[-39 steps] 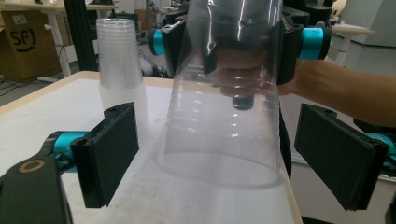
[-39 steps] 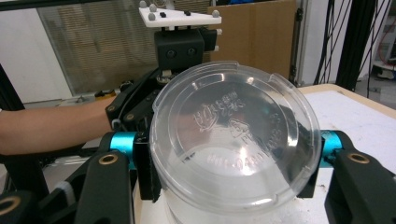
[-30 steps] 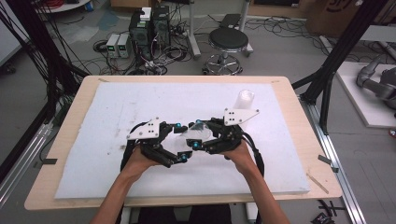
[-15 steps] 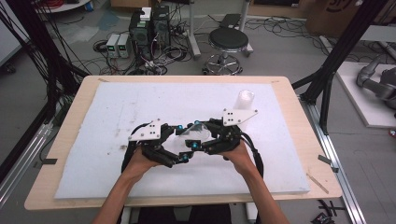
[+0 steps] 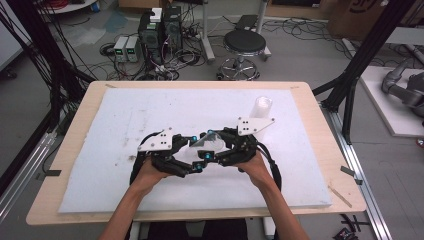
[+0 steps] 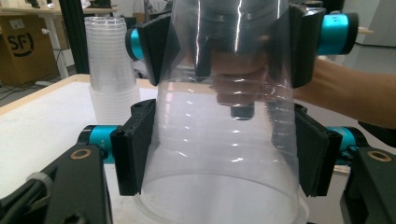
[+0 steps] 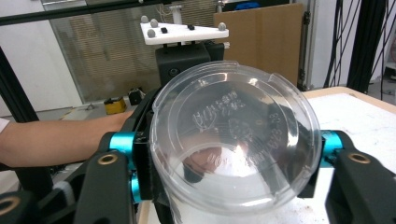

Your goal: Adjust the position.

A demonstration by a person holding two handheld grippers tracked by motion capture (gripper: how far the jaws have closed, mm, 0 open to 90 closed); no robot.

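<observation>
You have one clear plastic cup (image 5: pixel 209 144) held in the air between both grippers, above the middle of the desk (image 5: pixel 100 150). Your left gripper (image 6: pixel 219 154) has just been closing and now clamps the cup's wall near the rim; your right gripper (image 7: pixel 233 161) has just been easing open around the base end (its pads look barely touching). Keep the left squeeze light so the wall doesn't buckle, then draw straight apart, clear of the stack of cups (image 5: pixel 260 111).

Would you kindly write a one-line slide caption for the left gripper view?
A clear plastic cup held between both grippers' black jaws, with a stack of cups standing on the white table behind.
</observation>
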